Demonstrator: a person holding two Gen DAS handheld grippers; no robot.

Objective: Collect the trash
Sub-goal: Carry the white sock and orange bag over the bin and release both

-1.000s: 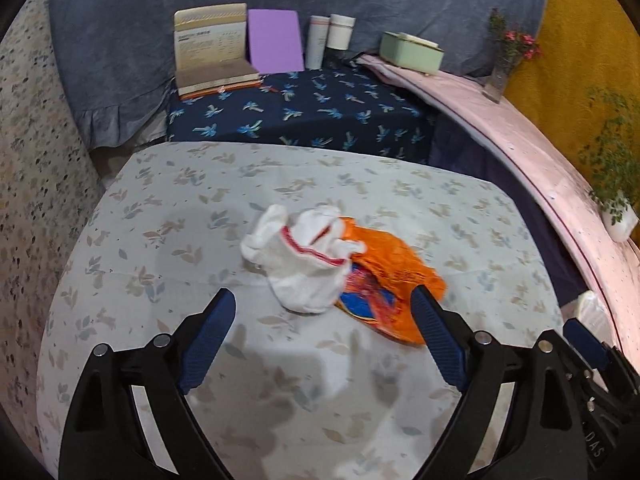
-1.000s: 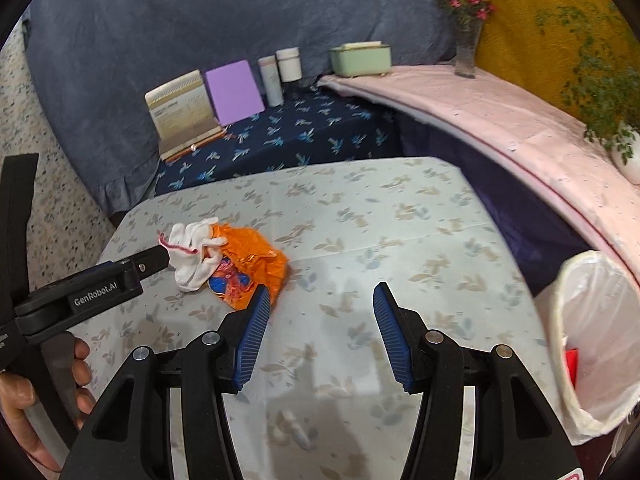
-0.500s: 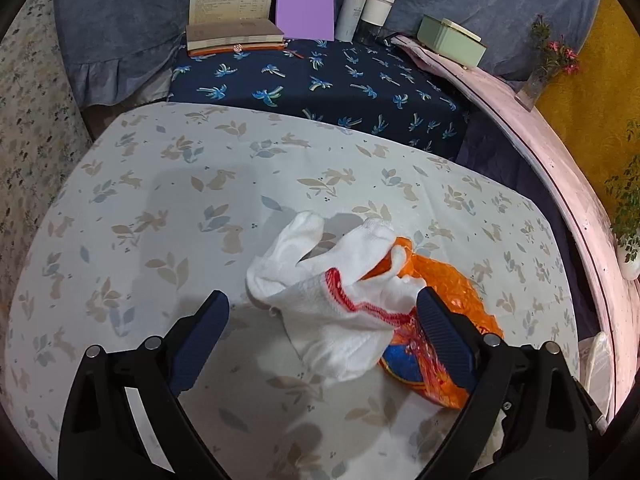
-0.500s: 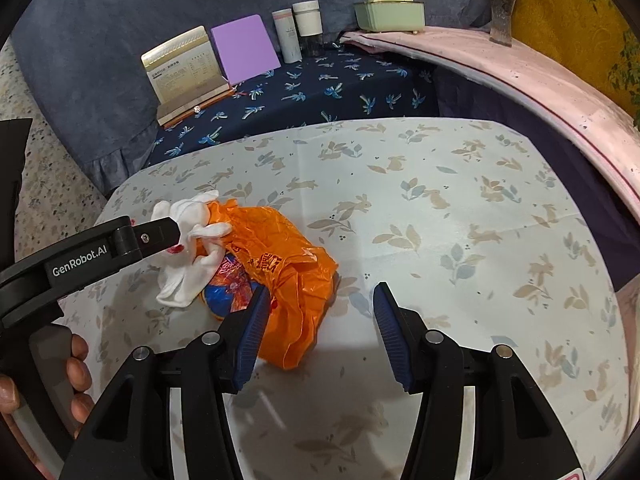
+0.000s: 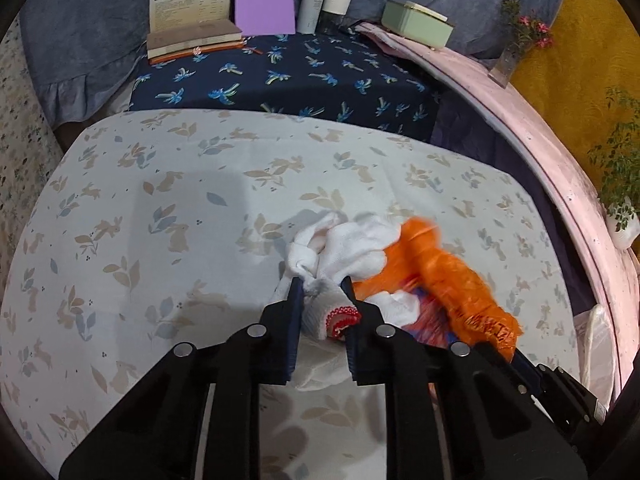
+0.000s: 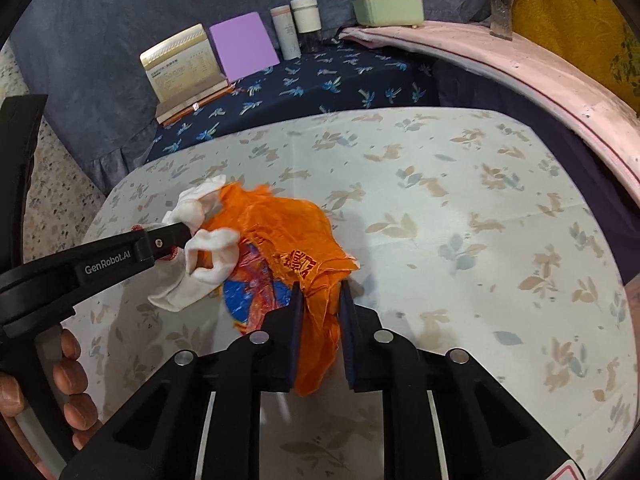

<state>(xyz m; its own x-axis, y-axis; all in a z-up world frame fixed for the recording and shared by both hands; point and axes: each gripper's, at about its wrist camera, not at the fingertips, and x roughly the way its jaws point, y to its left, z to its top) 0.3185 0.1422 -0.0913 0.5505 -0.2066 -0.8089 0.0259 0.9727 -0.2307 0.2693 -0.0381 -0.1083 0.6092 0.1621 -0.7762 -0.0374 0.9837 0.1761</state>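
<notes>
Both grippers have closed since a second ago, so on the leaf-print bench the right gripper pinches the orange plastic bag, long axis running away-left, while the left gripper clamps the white glove touching it.

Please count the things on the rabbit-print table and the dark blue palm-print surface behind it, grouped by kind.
White cloth glove: 1
Orange plastic bag: 1
Open book: 1
Purple board: 1
Cylindrical containers: 2
Total: 6
</notes>
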